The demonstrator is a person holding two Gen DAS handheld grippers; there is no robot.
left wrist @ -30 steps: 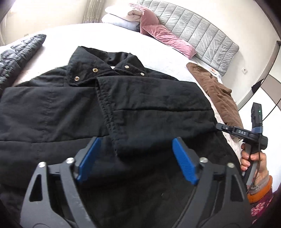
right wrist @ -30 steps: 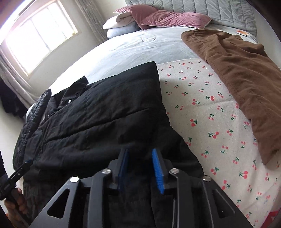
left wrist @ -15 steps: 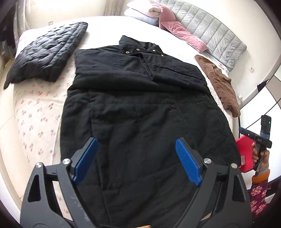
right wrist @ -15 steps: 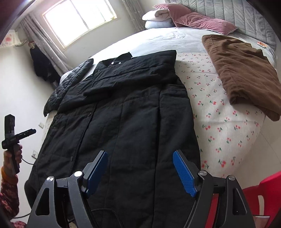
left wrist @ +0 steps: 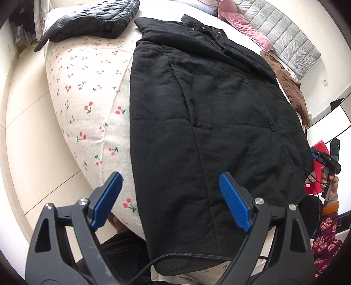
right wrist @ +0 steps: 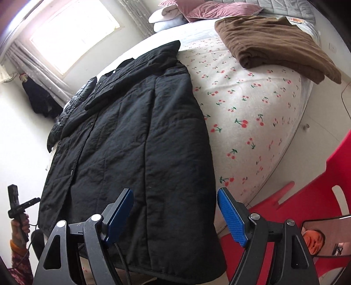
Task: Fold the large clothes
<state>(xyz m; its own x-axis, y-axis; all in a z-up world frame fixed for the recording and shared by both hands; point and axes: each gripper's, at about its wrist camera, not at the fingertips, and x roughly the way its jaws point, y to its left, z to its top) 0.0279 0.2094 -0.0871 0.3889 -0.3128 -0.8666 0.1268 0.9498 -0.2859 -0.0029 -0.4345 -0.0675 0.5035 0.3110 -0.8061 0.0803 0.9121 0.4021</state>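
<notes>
A long black quilted coat lies flat on the cherry-print bed, sleeves folded across its chest, hem hanging over the bed's near edge. It also shows in the right wrist view. My left gripper is open and empty above the coat's lower left corner. My right gripper is open and empty above the coat's lower right corner. Neither touches the cloth.
A folded brown garment lies on the bed's right side. A dark puffer jacket lies at the far left. Pink pillows sit by the grey headboard. A red plastic chair stands to the right of the bed.
Both grippers pulled back from the coat's chest and sleeves to its hem at the bed's foot. The right gripper went from nearly shut to open.
</notes>
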